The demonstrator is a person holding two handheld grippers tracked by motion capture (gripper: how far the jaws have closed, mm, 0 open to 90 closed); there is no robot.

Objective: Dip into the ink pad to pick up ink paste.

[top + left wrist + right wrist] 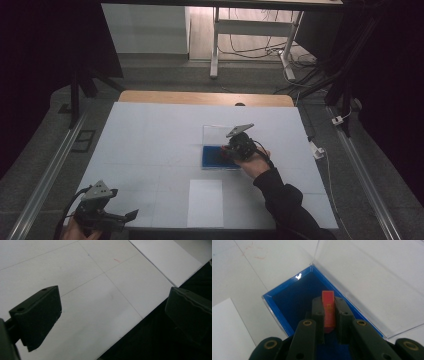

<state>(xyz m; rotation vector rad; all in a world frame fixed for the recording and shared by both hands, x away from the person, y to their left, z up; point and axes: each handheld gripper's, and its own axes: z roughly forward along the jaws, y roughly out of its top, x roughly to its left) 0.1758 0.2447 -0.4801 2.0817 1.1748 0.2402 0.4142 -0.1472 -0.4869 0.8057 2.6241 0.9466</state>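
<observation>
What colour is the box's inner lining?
Deep blue lining; it shows best in the right gripper view.

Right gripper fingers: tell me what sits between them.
A small flat orange-red block, clamped by the right gripper above the blue-lined clear-lidded box, per the right gripper view.

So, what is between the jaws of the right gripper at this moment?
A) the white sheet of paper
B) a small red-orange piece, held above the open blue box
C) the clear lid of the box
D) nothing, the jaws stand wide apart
B: in the right gripper view the right gripper is shut on the red-orange piece, with the blue box open underneath it.
</observation>
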